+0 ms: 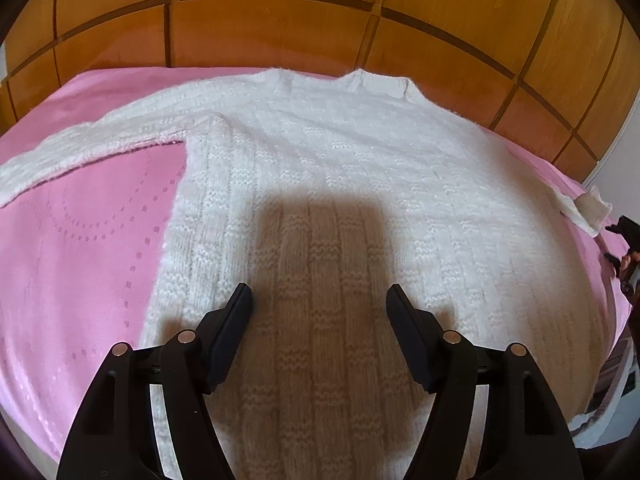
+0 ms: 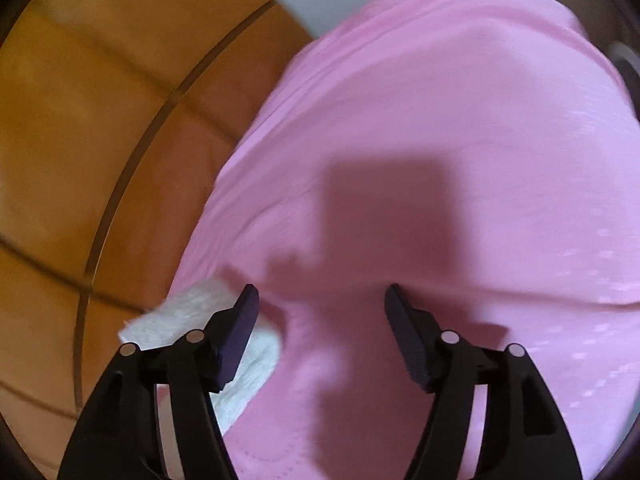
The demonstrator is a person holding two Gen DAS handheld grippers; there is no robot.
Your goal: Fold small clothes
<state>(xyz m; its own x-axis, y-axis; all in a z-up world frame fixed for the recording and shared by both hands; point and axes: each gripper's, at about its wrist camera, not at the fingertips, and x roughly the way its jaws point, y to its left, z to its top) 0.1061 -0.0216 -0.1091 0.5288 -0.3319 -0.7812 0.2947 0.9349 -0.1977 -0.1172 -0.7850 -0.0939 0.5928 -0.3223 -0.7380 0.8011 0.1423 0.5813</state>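
A white knitted sweater [image 1: 340,168] lies flat on a pink bedspread [image 1: 80,240], collar toward the wooden headboard, its left sleeve stretched out to the left. My left gripper [image 1: 319,294] is open and empty, hovering over the sweater's lower body. The right sleeve's cuff [image 1: 592,210] lies at the bed's right side, with the right gripper [image 1: 624,248] just beside it. In the right wrist view my right gripper [image 2: 322,294] is open and empty above the pink bedspread [image 2: 440,120]; the white cuff [image 2: 192,316] lies under its left finger.
A wooden panelled headboard [image 1: 280,20] runs along the far side of the bed and shows in the right wrist view [image 2: 100,120] on the left. The bed's edge drops off at the right [image 1: 616,344].
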